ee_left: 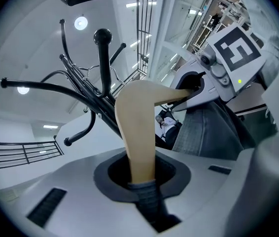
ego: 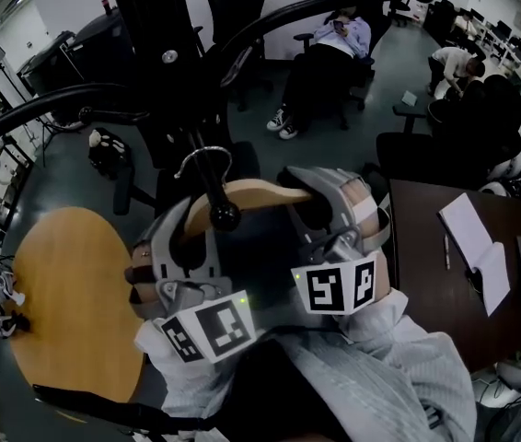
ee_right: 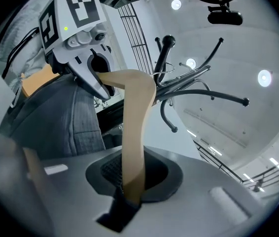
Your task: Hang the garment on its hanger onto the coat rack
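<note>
L gripper point(ee_left: 142, 181) & R gripper point(ee_right: 129, 191) each clamped on one arm of the wooden hanger point(ego: 260, 194), grey garment point(ee_left: 203, 127) draped over it, up beside the coat rack point(ego: 164, 72): hold it level, ease the hook point(ego: 203, 159) over the ball-tipped prong point(ee_left: 102, 48) w/o loosening either grip.
</note>
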Motion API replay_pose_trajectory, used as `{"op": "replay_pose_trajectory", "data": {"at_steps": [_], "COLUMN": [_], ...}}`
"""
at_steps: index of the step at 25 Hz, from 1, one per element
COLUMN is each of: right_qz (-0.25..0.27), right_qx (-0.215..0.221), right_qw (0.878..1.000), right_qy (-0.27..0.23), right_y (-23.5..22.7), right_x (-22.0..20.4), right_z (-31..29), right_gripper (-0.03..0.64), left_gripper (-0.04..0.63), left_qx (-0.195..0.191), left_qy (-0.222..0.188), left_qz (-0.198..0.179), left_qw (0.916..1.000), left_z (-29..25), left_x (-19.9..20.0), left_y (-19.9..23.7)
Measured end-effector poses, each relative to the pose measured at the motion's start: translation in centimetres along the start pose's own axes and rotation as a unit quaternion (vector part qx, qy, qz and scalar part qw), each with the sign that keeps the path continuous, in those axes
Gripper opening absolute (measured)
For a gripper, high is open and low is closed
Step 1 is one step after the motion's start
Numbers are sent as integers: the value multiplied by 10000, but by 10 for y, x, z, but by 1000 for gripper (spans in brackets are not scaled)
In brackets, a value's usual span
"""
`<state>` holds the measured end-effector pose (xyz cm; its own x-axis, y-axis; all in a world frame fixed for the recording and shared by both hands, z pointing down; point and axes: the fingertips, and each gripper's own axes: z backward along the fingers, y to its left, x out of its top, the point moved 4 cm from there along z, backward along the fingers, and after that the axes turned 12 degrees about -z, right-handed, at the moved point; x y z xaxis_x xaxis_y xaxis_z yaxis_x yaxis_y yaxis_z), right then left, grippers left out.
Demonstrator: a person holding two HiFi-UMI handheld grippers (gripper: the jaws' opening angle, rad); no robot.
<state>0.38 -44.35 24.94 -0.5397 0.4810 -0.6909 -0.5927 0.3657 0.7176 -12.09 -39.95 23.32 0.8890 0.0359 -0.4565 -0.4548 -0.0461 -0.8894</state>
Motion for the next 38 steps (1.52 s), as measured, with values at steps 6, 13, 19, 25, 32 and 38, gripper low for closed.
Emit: {"op": "replay_pose_trajectory", "data": {"at_steps": [6, 13, 19, 25, 32, 38], "right_qz": [-110, -144, -118, -61, 128, 10], "right_qx": [180, 270, 309, 283, 348, 962], "right_qw": [9997, 9994, 9994, 9996, 9993, 9950], "right_qy": [76, 136, 142, 61, -45, -256], "right_y": [13, 22, 24, 25, 27, 32], "right_x": [-7, -21, -22, -24, -20, -11], "right_z": [-16, -22, -22, -25, -13, 2], "right_gripper": [48, 48, 48, 40, 60, 147], "left_gripper": [51, 51, 49, 49, 65, 153], "left_qx": [-132, -266, -254, -97, 59, -169], "left_qy": [142, 247, 233, 71, -256, -462], "left_qz": [26, 33, 89, 3, -139, -374], "left_qw": [9998, 9993, 9994, 9999, 9996, 9981], "left_z": [-10, -19, -19, -20, -9, -3], "left_x": [-17, -25, -28, -28, -21, -17], "left_y": [-3, -17, -18, -19, -19, -24]}}
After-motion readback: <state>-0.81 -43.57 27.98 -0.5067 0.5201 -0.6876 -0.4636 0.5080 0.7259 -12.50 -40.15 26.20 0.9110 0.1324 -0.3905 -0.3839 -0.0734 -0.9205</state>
